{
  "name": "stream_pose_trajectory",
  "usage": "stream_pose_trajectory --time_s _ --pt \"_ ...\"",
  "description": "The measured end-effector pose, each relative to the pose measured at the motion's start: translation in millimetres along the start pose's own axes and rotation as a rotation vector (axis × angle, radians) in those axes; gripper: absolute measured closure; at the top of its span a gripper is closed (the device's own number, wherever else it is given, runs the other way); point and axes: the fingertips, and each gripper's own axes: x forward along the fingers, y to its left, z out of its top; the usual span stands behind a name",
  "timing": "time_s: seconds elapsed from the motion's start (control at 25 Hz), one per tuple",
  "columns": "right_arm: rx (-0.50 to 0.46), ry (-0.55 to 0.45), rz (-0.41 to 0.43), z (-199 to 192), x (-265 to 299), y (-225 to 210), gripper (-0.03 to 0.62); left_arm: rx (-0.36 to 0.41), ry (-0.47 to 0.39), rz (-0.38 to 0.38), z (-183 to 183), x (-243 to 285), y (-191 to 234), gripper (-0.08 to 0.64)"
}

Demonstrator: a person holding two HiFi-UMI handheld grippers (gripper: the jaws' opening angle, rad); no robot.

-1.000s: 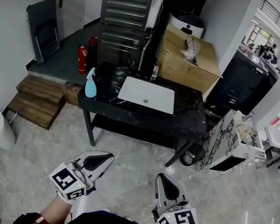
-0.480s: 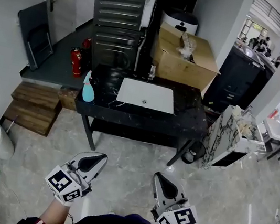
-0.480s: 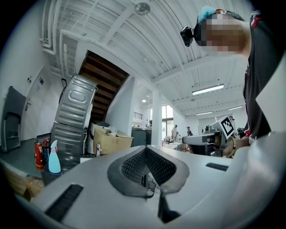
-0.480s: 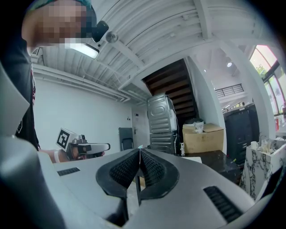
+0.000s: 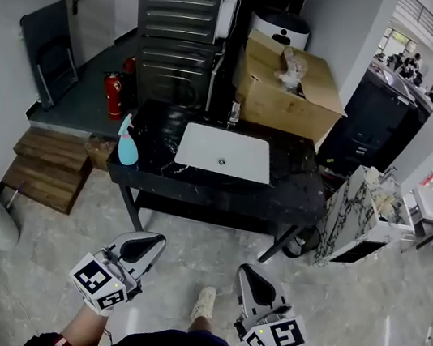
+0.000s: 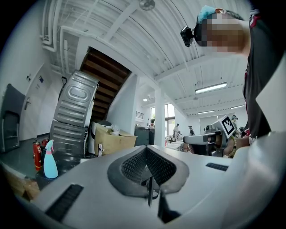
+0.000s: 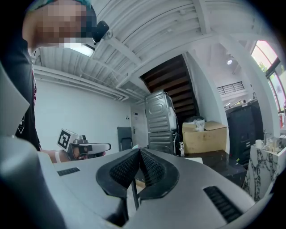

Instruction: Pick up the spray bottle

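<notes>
Spray bottle (image 5: 127,145) stands on black sink table (image 5: 290,184), well ahead of left gripper (image 5: 154,240); right gripper (image 5: 247,272) alongside, both pressed together.

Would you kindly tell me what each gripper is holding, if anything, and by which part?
Nothing is held: the left gripper and the right gripper are both shut and empty. The spray bottle stands untouched on the counter.

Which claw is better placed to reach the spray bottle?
Left, probably. The spray bottle stands at the counter's left end, on the left claw's side; the right claw would have to cross over. Both are shut.
</notes>
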Motion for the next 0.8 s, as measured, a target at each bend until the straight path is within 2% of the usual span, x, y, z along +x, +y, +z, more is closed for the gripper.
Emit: stream_pose_trajectory --time_s 0.2,0.36,0.52,0.8 --pt "0.007 -0.017 0.043 8.0 60.9 -58.3 0.554 0.002 0.012 0.036 -3.6 61.7 47.4 0.545" --pt "0.011 -0.025 0.082 19.4 110.7 -112.9 0.555 -0.003 0.002 0.065 4.8 120.8 85.3 0.545" --pt "0.013 -0.041 0.125 35.3 151.0 -159.6 0.554 0.022 0.002 0.095 15.3 172.8 113.4 0.545" --pt "0.028 -0.05 0.174 42.1 198.6 -201.2 0.555 0.045 0.023 0.133 16.9 219.3 144.6 0.545"
